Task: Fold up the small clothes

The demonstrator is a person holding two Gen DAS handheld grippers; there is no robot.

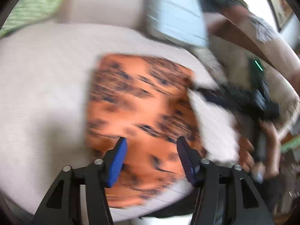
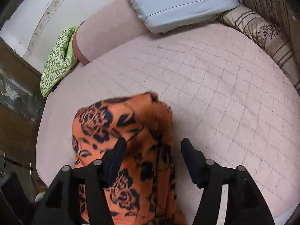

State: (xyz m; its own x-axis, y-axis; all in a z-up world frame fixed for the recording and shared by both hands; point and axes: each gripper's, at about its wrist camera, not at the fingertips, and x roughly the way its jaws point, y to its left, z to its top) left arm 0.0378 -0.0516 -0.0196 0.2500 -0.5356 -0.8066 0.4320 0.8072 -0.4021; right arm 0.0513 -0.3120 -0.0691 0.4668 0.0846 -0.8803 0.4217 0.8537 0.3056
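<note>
We are working over a pink quilted bed (image 2: 215, 86), and the orange floral garment (image 2: 131, 140) is lying on its near left part, bunched in a long rumpled heap that is running toward us in the right wrist view. In the blurred left wrist view it is looking flatter, almost rectangular.

Both claws are hovering above it. The left claw (image 1: 151, 155) is standing spread, pinching nothing, and the right claw (image 2: 153, 159) is likewise spread with the cloth below its gap.

The risk we are judging from here: the heap is layered, so a bite could be taking several layers at once and dragging the whole garment instead of turning one edge. It is also lying close to the bed's near left edge, so a pull that way could be sliding it off.

Around it, a pale blue pillow (image 2: 178, 1) and a striped floral cushion (image 2: 262, 30) are sitting at the far side, and a green patterned cloth (image 2: 58, 60) is lying far left. None is crowding the garment; the bed to its right is open.
</note>
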